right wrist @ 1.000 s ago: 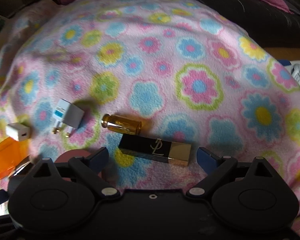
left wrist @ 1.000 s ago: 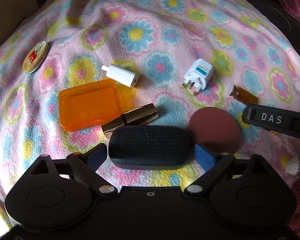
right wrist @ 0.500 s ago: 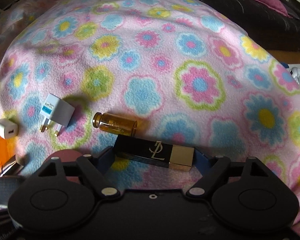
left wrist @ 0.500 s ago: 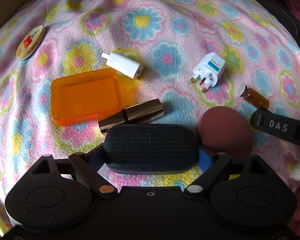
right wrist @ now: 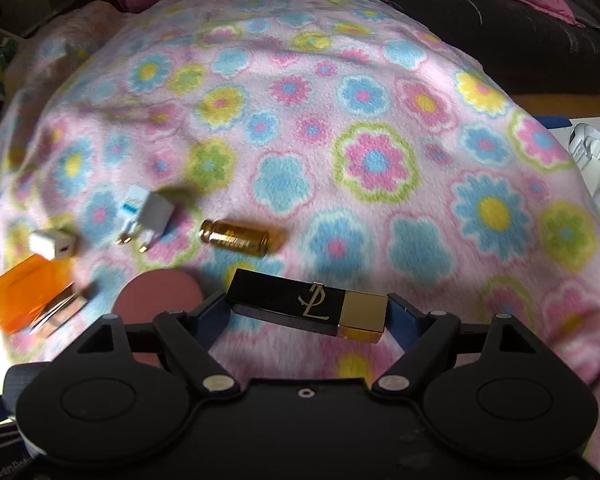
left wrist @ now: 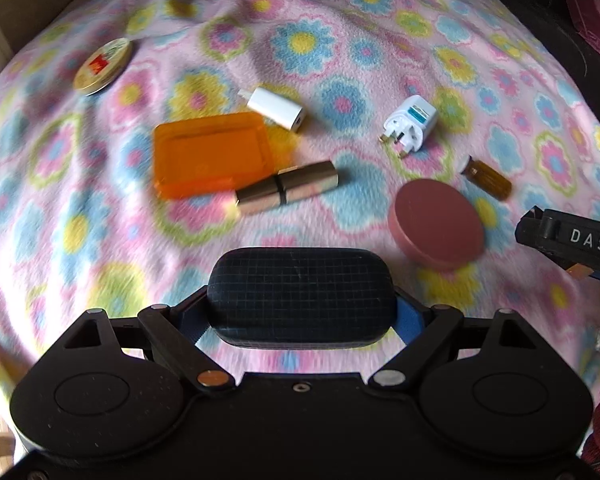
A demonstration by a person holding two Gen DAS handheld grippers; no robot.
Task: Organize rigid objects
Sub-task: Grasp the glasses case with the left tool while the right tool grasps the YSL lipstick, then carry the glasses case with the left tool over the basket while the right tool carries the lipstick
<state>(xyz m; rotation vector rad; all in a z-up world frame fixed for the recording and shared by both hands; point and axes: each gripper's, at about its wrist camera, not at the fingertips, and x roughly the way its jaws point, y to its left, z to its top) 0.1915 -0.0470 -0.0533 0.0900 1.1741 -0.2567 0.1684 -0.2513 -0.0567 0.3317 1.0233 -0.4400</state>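
Two grippers each clamp one thing above the flowered blanket [right wrist: 380,120]. The left gripper [left wrist: 300,300] grips a dark grid-patterned case [left wrist: 302,296] by its ends, near the blanket's near edge. The right gripper [right wrist: 306,306] pinches a black-and-gold lipstick [right wrist: 308,306] lengthwise. On the blanket lie an orange box [left wrist: 210,154], a bronze tube [left wrist: 286,192] touching it, a white charger [left wrist: 276,109], a plug adapter [left wrist: 410,122], an amber vial [left wrist: 488,179] and a pink disc [left wrist: 436,224].

From your left wrist, the orange translucent plastic tray [left wrist: 211,155] lies at ten o'clock, touching the metallic lipstick tube [left wrist: 286,187], with the round pink lid [left wrist: 438,224] at two o'clock.
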